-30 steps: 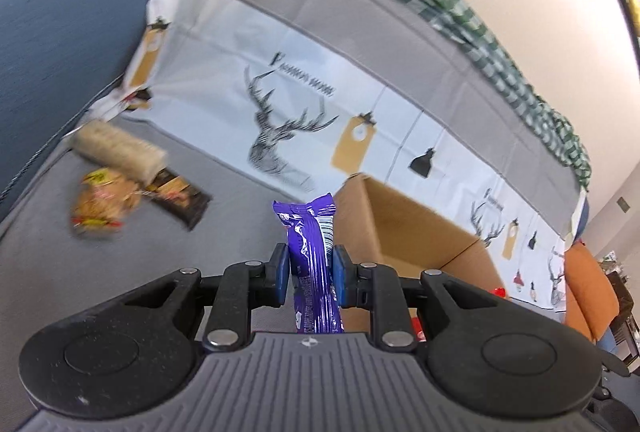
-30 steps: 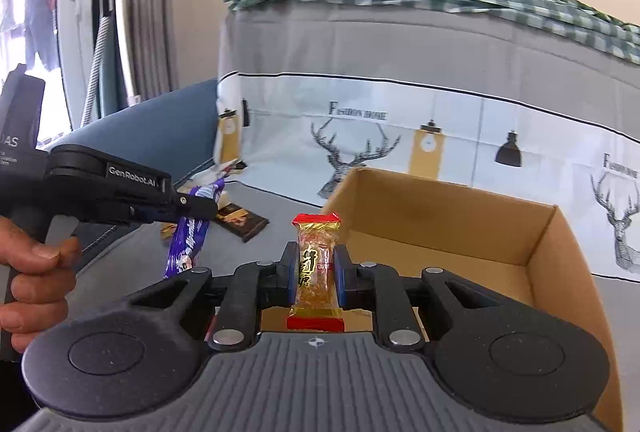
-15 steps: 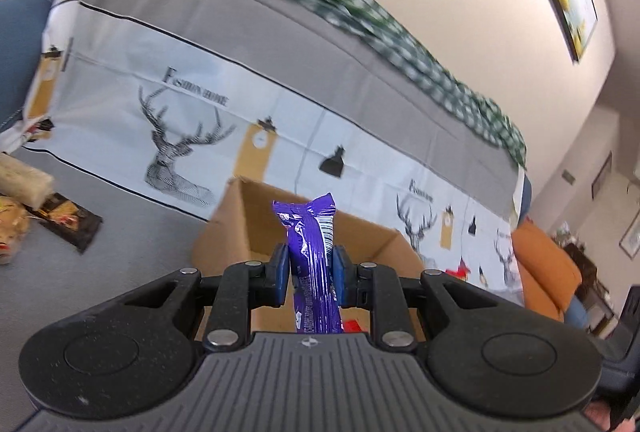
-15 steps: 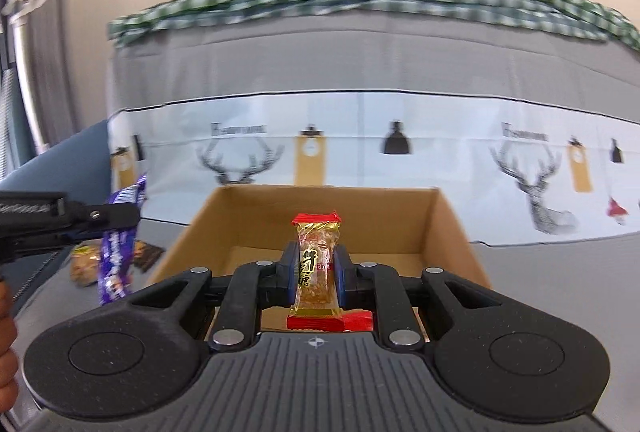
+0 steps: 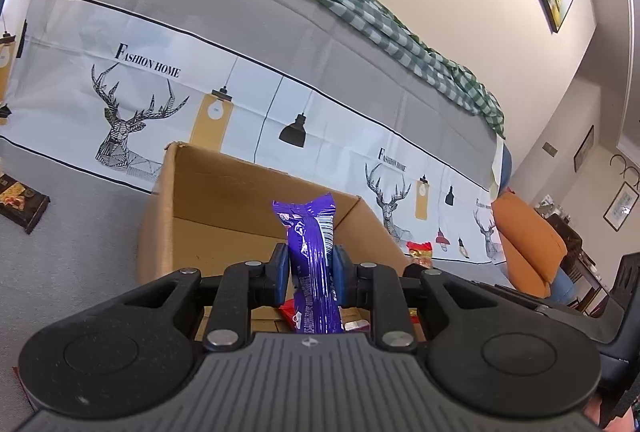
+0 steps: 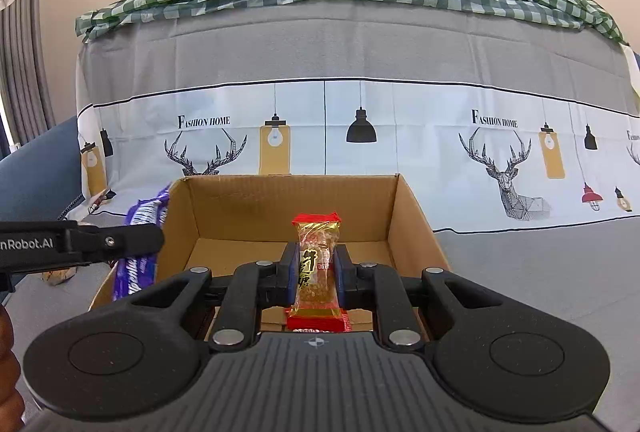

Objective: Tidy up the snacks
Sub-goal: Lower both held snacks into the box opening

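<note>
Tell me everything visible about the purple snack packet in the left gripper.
The purple snack packet is a long, glossy foil-like wrapper with white print, a barcode strip on one side and a crimped top end. It stands roughly upright, pinched across its middle by the left gripper, whose blue pads press both sides. It is held at the near left edge of the open cardboard box; the right wrist view shows it there too. Its lower end is hidden behind the gripper body.
</note>
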The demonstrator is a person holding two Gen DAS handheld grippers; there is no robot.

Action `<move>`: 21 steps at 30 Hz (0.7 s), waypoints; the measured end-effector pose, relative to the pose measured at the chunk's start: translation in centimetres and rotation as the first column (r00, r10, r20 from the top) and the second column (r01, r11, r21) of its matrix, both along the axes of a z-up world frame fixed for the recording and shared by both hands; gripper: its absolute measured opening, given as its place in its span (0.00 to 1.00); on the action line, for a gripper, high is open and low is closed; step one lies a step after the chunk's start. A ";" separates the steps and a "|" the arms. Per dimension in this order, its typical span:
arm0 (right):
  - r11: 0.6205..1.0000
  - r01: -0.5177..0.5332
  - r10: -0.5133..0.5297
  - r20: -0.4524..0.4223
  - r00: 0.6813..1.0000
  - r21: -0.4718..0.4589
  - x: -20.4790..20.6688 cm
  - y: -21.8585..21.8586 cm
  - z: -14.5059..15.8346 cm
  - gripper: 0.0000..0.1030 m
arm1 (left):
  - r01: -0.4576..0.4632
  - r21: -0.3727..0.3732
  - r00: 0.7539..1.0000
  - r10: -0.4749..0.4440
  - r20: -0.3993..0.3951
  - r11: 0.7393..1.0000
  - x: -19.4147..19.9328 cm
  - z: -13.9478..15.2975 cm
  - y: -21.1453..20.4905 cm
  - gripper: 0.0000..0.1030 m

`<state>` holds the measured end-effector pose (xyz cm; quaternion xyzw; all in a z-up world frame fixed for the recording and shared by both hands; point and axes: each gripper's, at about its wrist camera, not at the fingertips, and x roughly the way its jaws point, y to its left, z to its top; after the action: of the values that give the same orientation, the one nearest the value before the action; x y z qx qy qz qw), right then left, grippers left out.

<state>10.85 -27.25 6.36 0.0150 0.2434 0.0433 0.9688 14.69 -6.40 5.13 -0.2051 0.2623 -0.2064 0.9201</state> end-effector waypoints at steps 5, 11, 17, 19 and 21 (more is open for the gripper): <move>1.000 -0.006 0.006 -0.003 1.000 -0.005 0.1 0.1 -0.1 0.18 | -0.003 -0.009 1.000 0.003 0.001 1.000 0.0 0.1 0.0 0.24; 1.000 -0.014 0.014 -0.005 1.000 -0.012 0.2 0.1 0.0 0.18 | -0.005 -0.011 1.000 0.005 0.001 1.000 0.0 0.1 0.2 0.24; 1.000 -0.019 0.019 -0.007 1.000 -0.013 0.2 0.1 -0.2 0.18 | -0.005 -0.010 1.000 0.005 0.002 1.000 0.0 0.1 0.1 0.24; 1.000 -0.023 0.023 -0.007 1.000 -0.014 0.2 0.1 -0.2 0.18 | -0.004 -0.009 1.000 0.004 0.002 1.000 0.0 0.1 0.1 0.24; 1.000 -0.026 0.026 -0.007 1.000 -0.015 0.2 0.1 -0.2 0.18 | -0.002 -0.009 1.000 0.002 0.003 1.000 0.0 0.1 0.0 0.24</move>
<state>11.06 -27.18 6.16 0.0045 0.2474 0.0541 0.9674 14.69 -6.35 5.22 -0.2091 0.2598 -0.2071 0.9197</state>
